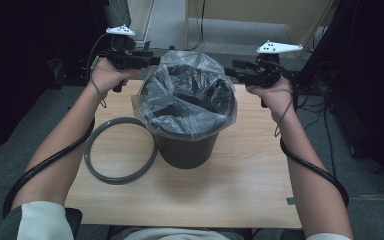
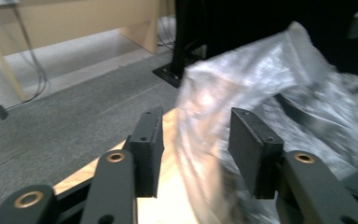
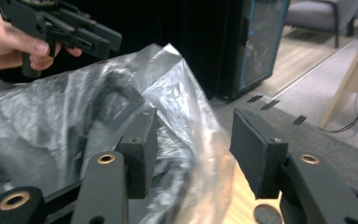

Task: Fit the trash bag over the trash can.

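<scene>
though bag-lined, bin [image 1: 187, 145] upright, mouth up

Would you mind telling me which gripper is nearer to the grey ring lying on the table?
Left. The left gripper is at the bin's far left rim, above the ring; the right gripper is across the bin.

We see a lab or office test space: a small wooden table [image 1: 250, 185] on grey carpet [image 2: 70, 126], black curtains [image 1: 25, 60] at both sides, loose cables [image 1: 325, 115] on the floor, and pale wooden furniture [image 1: 260, 12] behind.
</scene>
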Motion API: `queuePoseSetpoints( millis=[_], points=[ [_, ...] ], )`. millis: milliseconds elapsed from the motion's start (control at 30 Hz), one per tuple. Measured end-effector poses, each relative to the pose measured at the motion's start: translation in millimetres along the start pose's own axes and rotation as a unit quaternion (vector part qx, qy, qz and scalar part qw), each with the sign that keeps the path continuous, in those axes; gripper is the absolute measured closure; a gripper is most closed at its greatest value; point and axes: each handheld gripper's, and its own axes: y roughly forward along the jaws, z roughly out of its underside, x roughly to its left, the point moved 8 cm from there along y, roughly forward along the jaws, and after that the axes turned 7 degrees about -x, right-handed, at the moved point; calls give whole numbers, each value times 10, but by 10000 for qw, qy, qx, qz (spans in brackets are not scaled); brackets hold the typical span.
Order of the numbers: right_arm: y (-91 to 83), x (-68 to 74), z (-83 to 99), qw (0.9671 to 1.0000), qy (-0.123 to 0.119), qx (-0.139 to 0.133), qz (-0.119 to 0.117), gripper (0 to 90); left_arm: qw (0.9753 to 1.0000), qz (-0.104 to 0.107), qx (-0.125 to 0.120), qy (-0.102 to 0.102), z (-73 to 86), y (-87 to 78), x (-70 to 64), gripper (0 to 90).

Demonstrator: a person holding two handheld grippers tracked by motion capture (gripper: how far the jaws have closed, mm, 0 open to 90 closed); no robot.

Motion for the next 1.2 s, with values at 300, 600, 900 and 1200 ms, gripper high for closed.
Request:
queuePoseSetpoints(
  millis=[300,600,900,1200],
  points=[
    [63,295,-22,9983,-97,426,-377,782,9990,331,-17,284,-40,-209,-301,497],
    [517,613,11,9922,123,1102,-569,769,9972,573,175,455,141,-274,-478,467],
    [710,530,269,9767,-159,2138,57,321,9977,610,209,227,262,-402,-538,380],
    [574,805,268,9734,-332,2179,-618,487,9977,638,211,73,368,-512,-648,372]
  ],
)
